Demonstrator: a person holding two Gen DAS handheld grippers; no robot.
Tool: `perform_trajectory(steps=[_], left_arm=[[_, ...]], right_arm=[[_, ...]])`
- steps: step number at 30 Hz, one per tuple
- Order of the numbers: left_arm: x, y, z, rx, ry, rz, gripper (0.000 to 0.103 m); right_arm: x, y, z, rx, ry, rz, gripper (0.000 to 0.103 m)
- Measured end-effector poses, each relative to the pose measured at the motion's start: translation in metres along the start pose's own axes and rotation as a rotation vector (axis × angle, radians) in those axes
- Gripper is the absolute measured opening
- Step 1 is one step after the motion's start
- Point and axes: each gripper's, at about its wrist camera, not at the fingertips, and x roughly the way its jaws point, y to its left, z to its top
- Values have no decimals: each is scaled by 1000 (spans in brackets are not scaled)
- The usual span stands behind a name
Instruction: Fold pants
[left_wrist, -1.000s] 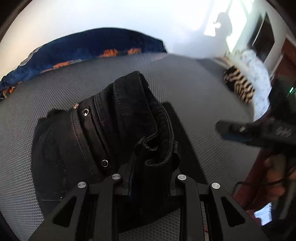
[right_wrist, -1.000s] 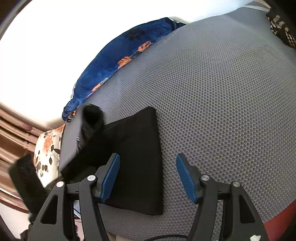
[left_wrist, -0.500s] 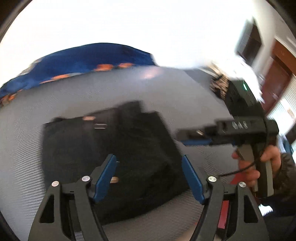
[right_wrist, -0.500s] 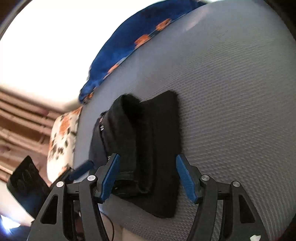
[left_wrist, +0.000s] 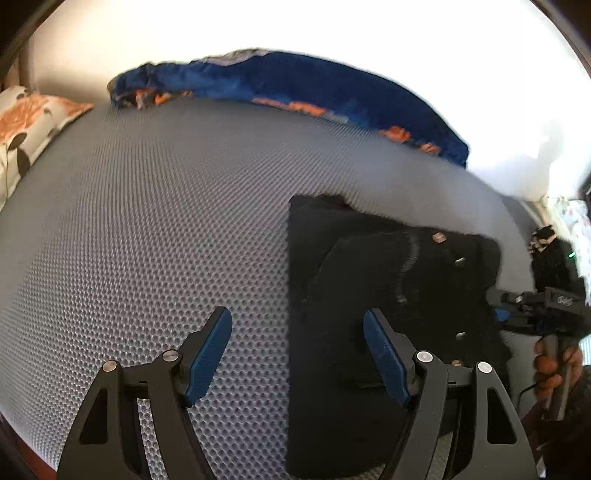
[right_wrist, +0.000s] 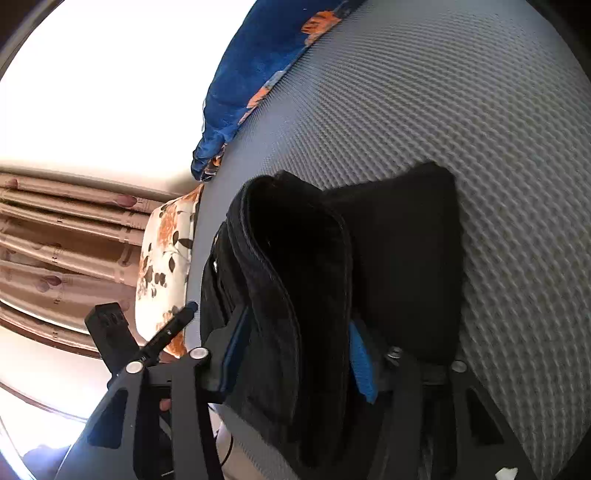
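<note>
The black pants (left_wrist: 388, 302) lie in a folded bundle on the grey textured mattress (left_wrist: 147, 240). My left gripper (left_wrist: 297, 354) is open and empty, just left of the bundle's near edge, its right finger over the fabric. In the right wrist view the pants (right_wrist: 295, 280) fill the space between the blue pads of my right gripper (right_wrist: 291, 354), which is shut on the thick folded waistband end. The right gripper also shows at the bundle's right edge in the left wrist view (left_wrist: 524, 310).
A blue floral blanket (left_wrist: 314, 88) lies along the far side of the mattress. A white and orange floral pillow (left_wrist: 26, 125) is at the left end. Striped curtains (right_wrist: 55, 240) hang beyond the pillow. The left gripper's body (right_wrist: 110, 332) is near the mattress edge.
My left gripper let go of the pants, opened and drew back to the left. My right gripper moved onto the bundle and closed on its waistband end.
</note>
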Motion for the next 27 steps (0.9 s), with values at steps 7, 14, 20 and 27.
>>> perform_trajectory(steps=[7, 14, 20, 27], left_arm=[[4, -4, 1, 17, -13, -11, 74], [-1, -26, 10, 76, -51, -45, 74], [14, -48, 2, 153, -17, -59, 74], [38, -50, -13, 185, 76, -49, 74]], right_arm=[[2, 33, -7, -26, -32, -99, 13], [-52, 70, -23, -75, -186, -145, 10], [-54, 9, -33, 60, -193, -269, 10], [-47, 16, -30, 43, -166, -371, 31]])
